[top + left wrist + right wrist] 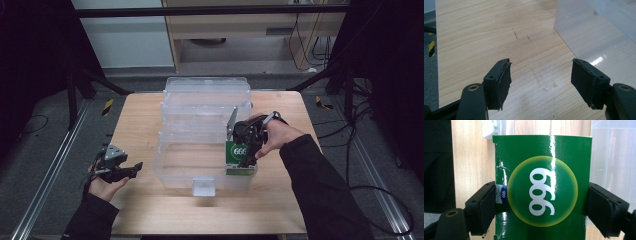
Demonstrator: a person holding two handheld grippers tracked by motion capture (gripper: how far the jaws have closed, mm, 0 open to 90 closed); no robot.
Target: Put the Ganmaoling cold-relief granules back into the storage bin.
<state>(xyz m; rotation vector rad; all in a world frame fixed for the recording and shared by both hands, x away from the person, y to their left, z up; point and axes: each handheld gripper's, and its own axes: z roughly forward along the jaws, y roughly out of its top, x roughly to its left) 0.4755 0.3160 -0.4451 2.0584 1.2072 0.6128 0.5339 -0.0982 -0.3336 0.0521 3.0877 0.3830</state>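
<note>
Wooden table [150,120], right gripper [246,159] clamping green box [238,154] over clear bin [180,165], left gripper [131,169] spread, empty.

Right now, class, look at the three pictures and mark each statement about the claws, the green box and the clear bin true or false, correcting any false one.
1. The right claw is shut on the green box. True.
2. The left claw holds a second box. False: its jaws stand open over the bare wooden table, with nothing between them.
3. The box bears white digits in a yellow-rimmed circle. True.
4. The clear plastic bin is full of boxes. False: no other boxes can be seen in it, and the green box is at its front right corner.
5. The left claw rests inside the bin. False: it is left of the bin, near the table's edge.
</note>
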